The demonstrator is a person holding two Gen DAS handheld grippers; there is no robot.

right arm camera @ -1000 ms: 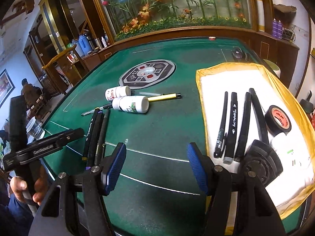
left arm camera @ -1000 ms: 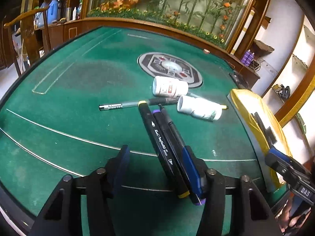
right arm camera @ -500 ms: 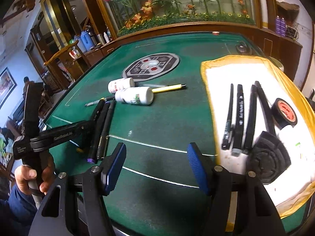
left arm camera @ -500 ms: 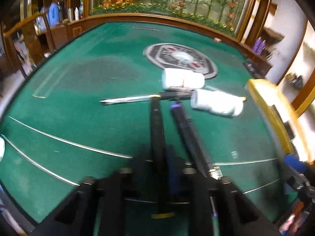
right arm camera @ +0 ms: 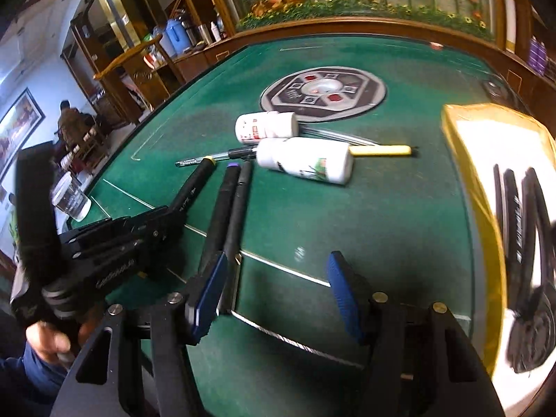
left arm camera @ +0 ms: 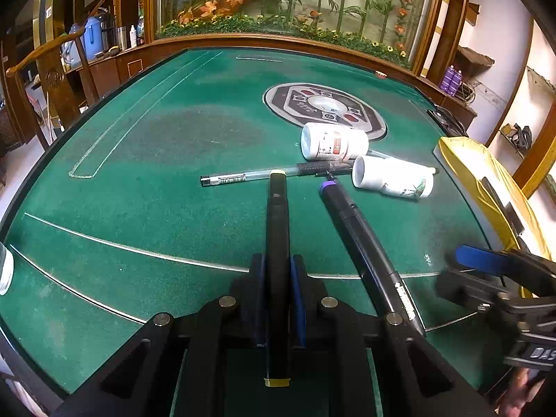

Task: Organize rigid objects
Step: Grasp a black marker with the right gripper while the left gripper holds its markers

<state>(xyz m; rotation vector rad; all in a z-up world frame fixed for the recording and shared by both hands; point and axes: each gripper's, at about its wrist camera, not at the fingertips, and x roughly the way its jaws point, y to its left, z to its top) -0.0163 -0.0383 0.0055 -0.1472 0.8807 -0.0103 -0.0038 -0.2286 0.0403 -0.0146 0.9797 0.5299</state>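
My left gripper [left arm camera: 277, 271] is shut on a black marker with yellow end caps [left arm camera: 277, 222]; the marker points forward over the green table [left arm camera: 156, 160]. It also shows in the right wrist view [right arm camera: 193, 187], held by the left gripper [right arm camera: 170, 215]. A purple-capped black marker [left arm camera: 351, 222] and a thin black pen [right arm camera: 239, 205] lie on the felt to its right. Two white bottles [left arm camera: 333, 140] [left arm camera: 392, 177] lie on their sides beyond, with a clear pen [left arm camera: 250, 176]. My right gripper [right arm camera: 274, 285] is open and empty above the felt, next to the two lying markers.
A yellow cloth with a white sheet [right arm camera: 486, 160] at the right holds several black markers [right arm camera: 514, 201] and a black tape roll [right arm camera: 531, 333]. A yellow pen [right arm camera: 382, 150] lies behind the bottles. A round control panel [left arm camera: 323, 107] sits mid-table. A clear jar [right arm camera: 71, 198] stands at the left edge.
My left gripper has closed on the yellow-capped marker and pulled it apart from the other two. My right gripper has swung left, toward the markers on the felt.
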